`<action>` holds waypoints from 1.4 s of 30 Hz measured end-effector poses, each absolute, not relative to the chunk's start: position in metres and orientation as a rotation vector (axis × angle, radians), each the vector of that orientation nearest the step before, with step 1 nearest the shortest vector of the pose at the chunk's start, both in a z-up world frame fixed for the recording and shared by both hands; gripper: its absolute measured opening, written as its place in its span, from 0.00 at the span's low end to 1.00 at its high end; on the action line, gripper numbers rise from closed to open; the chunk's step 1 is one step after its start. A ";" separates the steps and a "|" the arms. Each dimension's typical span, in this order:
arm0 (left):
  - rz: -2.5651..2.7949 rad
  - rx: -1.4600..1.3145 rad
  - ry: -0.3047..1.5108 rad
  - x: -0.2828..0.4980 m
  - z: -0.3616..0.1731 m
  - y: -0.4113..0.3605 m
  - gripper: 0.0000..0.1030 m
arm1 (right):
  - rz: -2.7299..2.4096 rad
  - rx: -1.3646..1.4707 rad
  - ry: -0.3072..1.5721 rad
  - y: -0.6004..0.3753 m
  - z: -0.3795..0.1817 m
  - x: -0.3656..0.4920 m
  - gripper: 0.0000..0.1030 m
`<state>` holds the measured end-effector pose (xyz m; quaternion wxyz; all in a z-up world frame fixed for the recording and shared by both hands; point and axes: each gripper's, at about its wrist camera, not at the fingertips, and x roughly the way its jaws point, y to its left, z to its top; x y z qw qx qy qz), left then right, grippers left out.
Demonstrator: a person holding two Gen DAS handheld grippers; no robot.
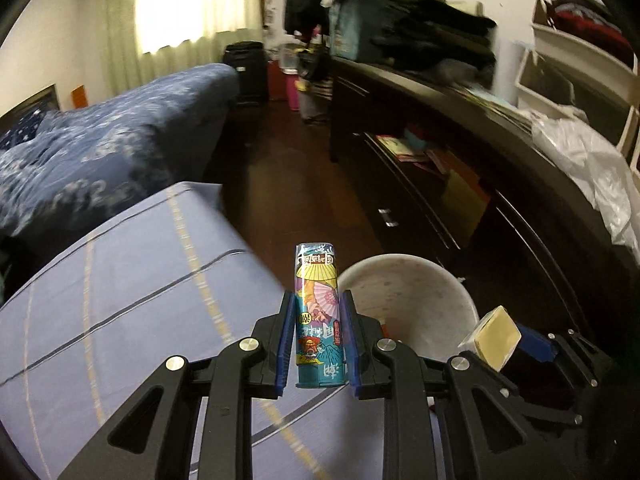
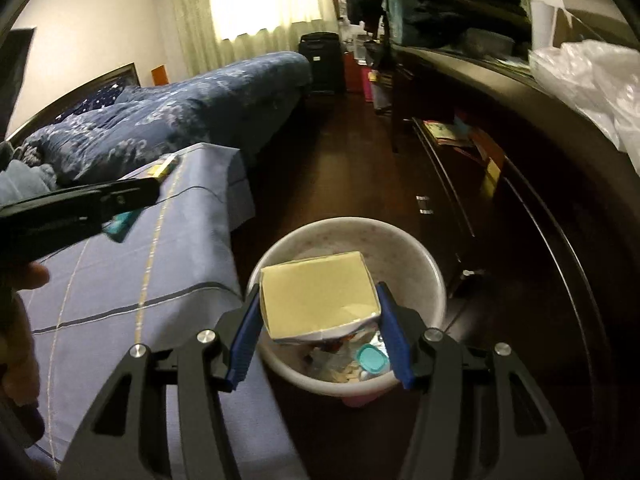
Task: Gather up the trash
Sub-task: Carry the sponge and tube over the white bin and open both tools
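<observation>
My left gripper (image 1: 318, 300) is shut on a teal printed can (image 1: 319, 316), held upright just left of the white waste bin (image 1: 404, 280). To its right, the right gripper carries a pale yellow carton (image 1: 494, 334). In the right wrist view my right gripper (image 2: 318, 294) is shut on that yellow carton (image 2: 318, 292), hanging over the waste bin (image 2: 436, 280). Inside the bin lie wrappers and a teal lid (image 2: 374, 358). The left gripper (image 2: 80, 204) shows at the left edge above the bed, a hand behind it.
A bed with a lilac striped sheet (image 1: 120, 300) and a blue duvet (image 1: 80, 148) fills the left. A dark sideboard (image 1: 460, 184) with open shelves, books and a white plastic bag (image 1: 592, 160) runs along the right. Dark wooden floor lies between them.
</observation>
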<state>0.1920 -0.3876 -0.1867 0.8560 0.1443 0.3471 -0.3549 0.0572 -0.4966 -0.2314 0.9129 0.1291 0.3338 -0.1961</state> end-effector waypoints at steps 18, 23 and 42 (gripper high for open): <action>-0.810 0.415 0.782 0.188 -0.215 -0.446 0.22 | -0.465 0.336 0.707 -0.541 -0.255 0.065 0.55; -0.817 0.439 0.789 0.190 -0.219 -0.458 0.22 | -0.472 0.343 0.721 -0.544 -0.263 0.070 0.55; -0.793 0.475 0.873 0.206 -0.239 -0.480 0.22 | -0.494 0.358 0.785 -0.563 -0.291 0.092 0.55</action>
